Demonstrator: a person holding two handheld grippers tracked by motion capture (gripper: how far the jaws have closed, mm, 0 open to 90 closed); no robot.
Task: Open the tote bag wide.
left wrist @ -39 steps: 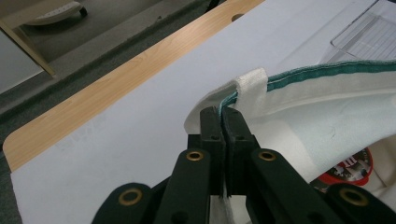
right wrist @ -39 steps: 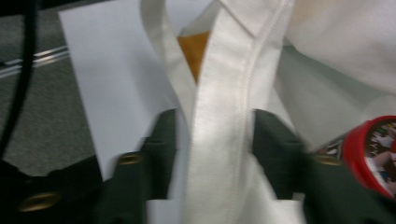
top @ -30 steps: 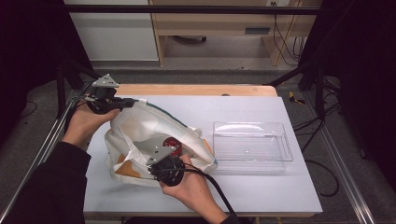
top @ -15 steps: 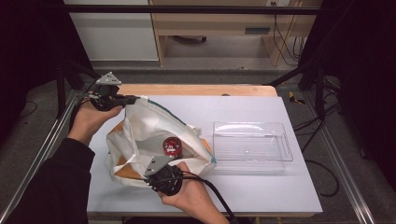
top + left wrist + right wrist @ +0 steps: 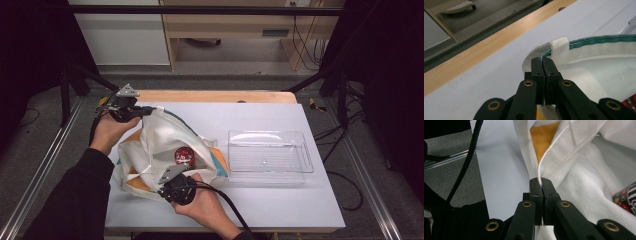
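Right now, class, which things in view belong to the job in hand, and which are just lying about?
In the job:
cloth bag
left gripper, shut on the bag's rim
right gripper, shut on the bag's rim
red packet inside the bag

Lying about:
clear tray
table

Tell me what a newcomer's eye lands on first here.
First, the white cloth tote bag with green and orange trim, spread open at the left of the pale table between the left gripper and the right gripper, each shut on its rim. Inside lies a red round packet. To its right stands an empty clear plastic tray.
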